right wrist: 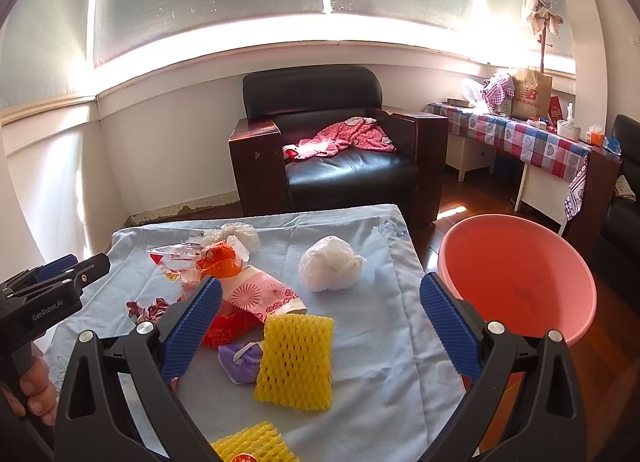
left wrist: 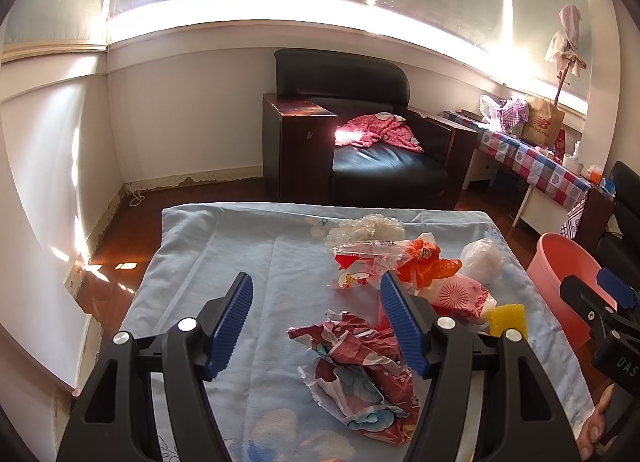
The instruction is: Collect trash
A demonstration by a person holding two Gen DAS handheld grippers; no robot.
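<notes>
Left gripper [left wrist: 316,322]: held wide apart, nothing between the blue pads; it is poised above the crumpled red cartoon wrapper [left wrist: 356,374].
Right gripper [right wrist: 320,326]: spread just as wide and empty, hung over the yellow foam fruit net [right wrist: 296,362].
Table cloth [left wrist: 224,262]: pale blue, and the trash is scattered across its right half.
Near trash: the foam net is seen flat, touching a small purple crumpled piece [right wrist: 240,362] on its left; a second yellow net [right wrist: 252,442] is cut off at the near edge.
Middle trash: a pink paper cup [right wrist: 264,294] is lying on its side beside red plastic, with an orange wrapper [right wrist: 218,262] and clear film behind.
Far trash: a white plastic bag ball [right wrist: 330,268] sits alone to the right; a pale netted wad [right wrist: 240,236] is seen at the far edge.
Pink basin [right wrist: 516,278]: placed off the table's right side, apparently empty, judged to be the collecting bin.
Handling: everything here is judged featherlight, soft and crushable, nothing fragile.
Foam net grip: best pinched across one edge, since it will squash and spring back.
Wrapper grip: a raised crumpled ridge should be taken; glossy film may slip.
Risk: neighbouring scraps could be dragged along.
</notes>
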